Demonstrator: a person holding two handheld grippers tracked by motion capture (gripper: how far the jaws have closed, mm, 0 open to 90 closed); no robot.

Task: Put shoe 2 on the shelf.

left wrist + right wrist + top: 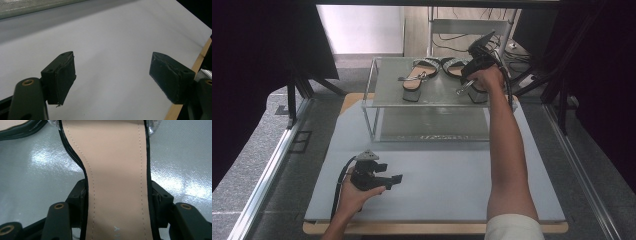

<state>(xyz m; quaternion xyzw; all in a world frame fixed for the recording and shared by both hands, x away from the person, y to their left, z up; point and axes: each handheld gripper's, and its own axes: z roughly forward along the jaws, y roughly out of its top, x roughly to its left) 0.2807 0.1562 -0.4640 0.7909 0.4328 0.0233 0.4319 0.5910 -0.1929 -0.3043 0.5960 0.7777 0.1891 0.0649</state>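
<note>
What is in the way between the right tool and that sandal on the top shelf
Nothing visible. The right tool already has its jaws on either side of the right sandal's sole on the rack's top shelf; the other sandal lies apart.

The left hand (354, 192) lay low at the near left, wrist bent, holding the left gripper (394, 179) level and pointing to the right. Its two black fingers (61, 77) stood well apart with nothing between them. The right arm (507, 150) stretched far forward, sleeve at the elbow, with the right hand (487, 77) wrapped around the right gripper (117, 205), pointing down. Its fingers (80, 195) pressed against both edges of a sandal's sole.
</note>
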